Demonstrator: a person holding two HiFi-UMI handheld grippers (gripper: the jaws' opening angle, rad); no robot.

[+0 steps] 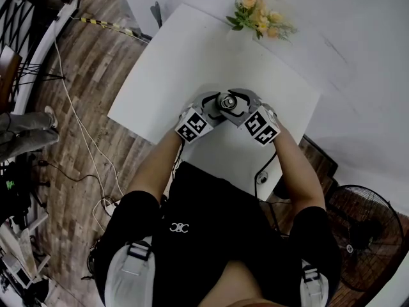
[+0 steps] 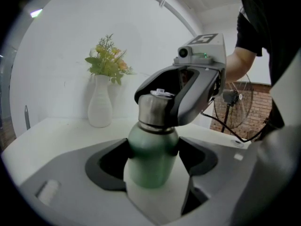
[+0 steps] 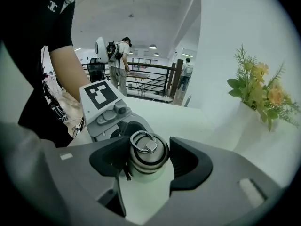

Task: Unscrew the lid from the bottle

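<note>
While our left gripper [image 2: 151, 160] clamps the green bottle [image 2: 149, 145] by its body, upright over the white table [image 1: 185, 50], our right gripper [image 3: 148, 161] tilts down with both jaws closed on its steel ring-topped lid [image 3: 147, 152]; a vase of flowers [image 2: 100, 108] stands farther back.

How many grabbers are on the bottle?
2. The left gripper holds the bottle by its green body; the right gripper grips the lid. None seem hidden.

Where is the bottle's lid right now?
The lid sits on the green bottle near the white table's middle in the head view, clamped by the right gripper; the left gripper holds the bottle's body below.
</note>
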